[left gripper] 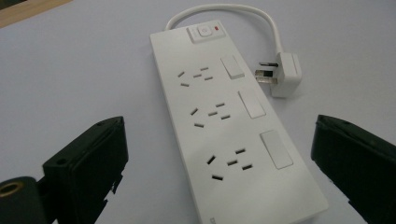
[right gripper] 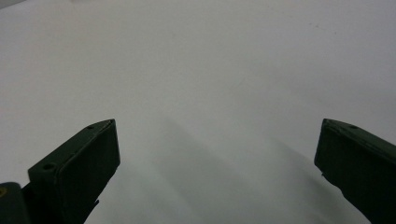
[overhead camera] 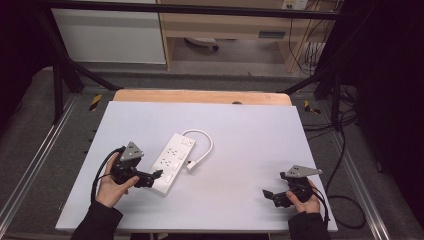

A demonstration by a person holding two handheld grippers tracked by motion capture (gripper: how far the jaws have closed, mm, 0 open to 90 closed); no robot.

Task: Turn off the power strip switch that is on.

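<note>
High view: power strip (overhead camera: 171, 163) on table (overhead camera: 250, 150).

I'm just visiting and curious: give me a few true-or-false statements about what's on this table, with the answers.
1. The power strip has three sets of sockets. True.
2. Its plug is pushed into one of its own sockets. False: it lies loose on the table beside the strip.
3. The left gripper is open near the strip's end. True.
4. The right gripper is clamped on the cable. False: it is open over bare table.
</note>
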